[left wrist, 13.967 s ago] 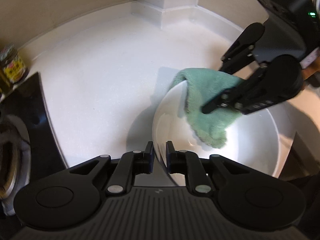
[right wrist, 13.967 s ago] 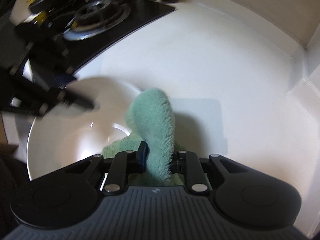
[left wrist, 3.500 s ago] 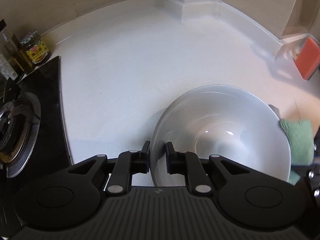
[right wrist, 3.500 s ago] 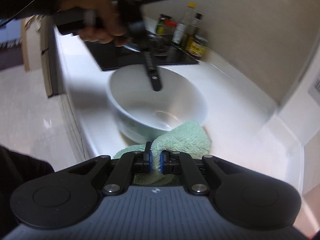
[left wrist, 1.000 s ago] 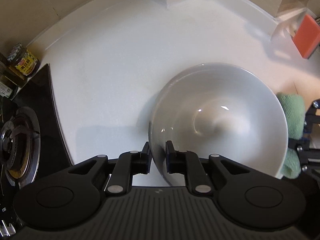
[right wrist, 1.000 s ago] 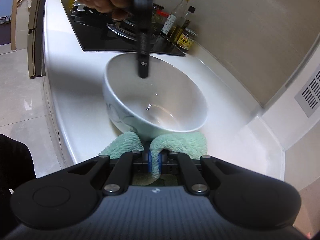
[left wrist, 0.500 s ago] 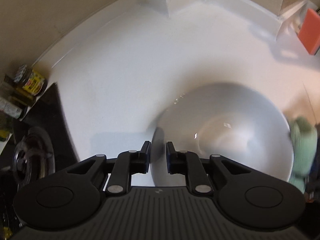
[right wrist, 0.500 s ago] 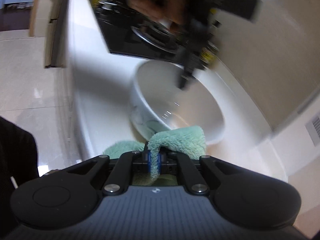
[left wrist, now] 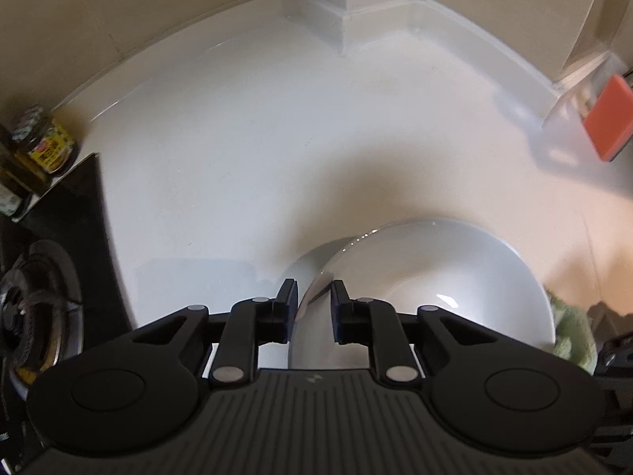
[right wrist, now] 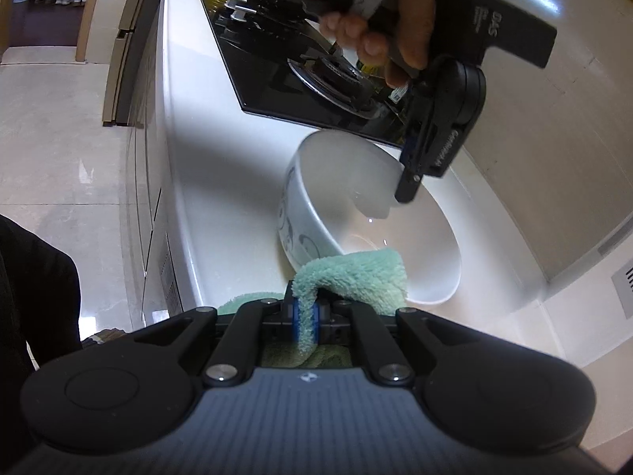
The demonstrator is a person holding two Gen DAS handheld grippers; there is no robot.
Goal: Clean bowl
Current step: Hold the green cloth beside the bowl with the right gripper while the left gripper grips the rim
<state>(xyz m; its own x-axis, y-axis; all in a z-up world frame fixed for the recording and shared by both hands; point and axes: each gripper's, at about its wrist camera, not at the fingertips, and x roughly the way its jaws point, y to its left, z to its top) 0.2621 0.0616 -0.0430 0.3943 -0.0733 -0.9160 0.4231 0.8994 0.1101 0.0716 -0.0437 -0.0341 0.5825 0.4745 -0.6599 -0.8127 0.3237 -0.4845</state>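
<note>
Left wrist view: the left gripper (left wrist: 312, 304) pinches the rim of the white ceramic bowl (left wrist: 455, 277), which is tilted on the white countertop (left wrist: 257, 150). Right wrist view: the right gripper (right wrist: 305, 316) is clamped on the green fluffy cloth (right wrist: 356, 273), which touches the bowl's near rim.

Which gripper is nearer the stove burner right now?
Left. The left gripper clamps the bowl rim on the side facing the burner. The right gripper, pinching the green cloth, sits at the bowl's opposite side, farther from it.
</note>
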